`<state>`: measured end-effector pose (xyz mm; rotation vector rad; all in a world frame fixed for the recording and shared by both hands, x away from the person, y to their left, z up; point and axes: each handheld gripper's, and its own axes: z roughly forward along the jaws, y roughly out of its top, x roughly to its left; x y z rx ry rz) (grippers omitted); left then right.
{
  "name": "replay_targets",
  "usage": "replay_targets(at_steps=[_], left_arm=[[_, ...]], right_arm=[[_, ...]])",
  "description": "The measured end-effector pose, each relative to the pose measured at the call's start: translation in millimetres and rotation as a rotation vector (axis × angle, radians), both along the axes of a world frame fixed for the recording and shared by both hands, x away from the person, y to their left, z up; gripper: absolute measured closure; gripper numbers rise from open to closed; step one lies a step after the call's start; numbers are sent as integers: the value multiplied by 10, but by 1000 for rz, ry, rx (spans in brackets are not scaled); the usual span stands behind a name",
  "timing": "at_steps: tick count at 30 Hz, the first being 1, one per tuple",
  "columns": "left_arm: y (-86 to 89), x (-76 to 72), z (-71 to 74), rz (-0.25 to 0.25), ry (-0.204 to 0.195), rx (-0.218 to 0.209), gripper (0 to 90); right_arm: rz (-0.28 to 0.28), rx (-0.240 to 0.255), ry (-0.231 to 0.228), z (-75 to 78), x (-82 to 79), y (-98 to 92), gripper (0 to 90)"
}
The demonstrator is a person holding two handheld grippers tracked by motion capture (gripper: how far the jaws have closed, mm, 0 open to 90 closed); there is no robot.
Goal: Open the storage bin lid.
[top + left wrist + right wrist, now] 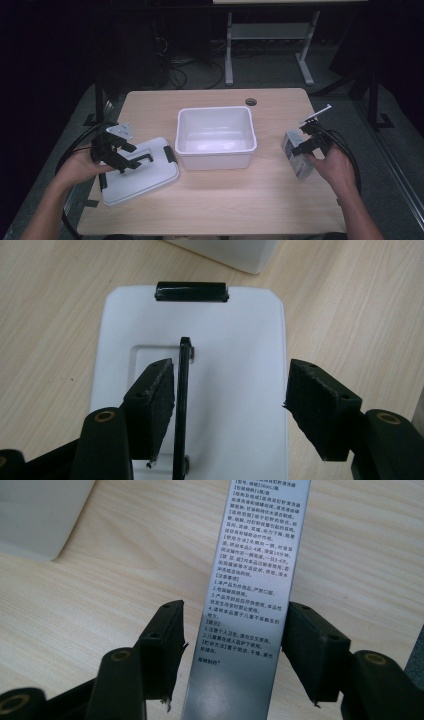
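1. Jaws of the right hand-held gripper (235,645) stood either side of a grey box (252,580) printed with small text; the right pad touched its edge, while a slim gap showed at the left pad, so a firm grip could not be confirmed.
2. Jaws of the left hand-held gripper (230,405) were spread wide over a white lid (240,365), with the lid's thin black handle (183,390) standing between them, just beside the left pad and well apart from the right pad.
3. The right hand (335,167) came in from the lower right, reaching the box (296,155) at the worktop's (225,200) right edge, with the right hand-held gripper (307,142) pointing left.
4. The left hand (80,167) rested at the left edge, with the left hand-held gripper (132,157) angled across the lid (145,180), which lay flat on the worktop.
5. The high view showed an open white bin (216,137) in the middle, between lid and box, close to the lid's corner.
6. The left gripper view showed a black clip (191,291) on the lid's far edge.
7. The right gripper view showed the box's printed lines, unreadable from above.
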<state>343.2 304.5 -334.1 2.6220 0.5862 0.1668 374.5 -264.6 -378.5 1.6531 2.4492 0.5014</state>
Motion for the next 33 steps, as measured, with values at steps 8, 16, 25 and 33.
replay_targets(at_steps=[8, 16, 25, 33], left_arm=[[0, 7, 13, -3, -4, -1, 352], [13, -1, 4, 2, -2, 0, 352], [7, 5, -7, 0, -3, 1, 350], [8, 4, -4, 0, -2, -2, 349]], right_arm=[[-14, -20, 27, -19, 44, 27, 446], [-23, -30, 58, -55, 77, 36, 484], [-27, -17, 65, -48, 90, 2, 544], [-20, -8, 74, -41, 119, -24, 553]])
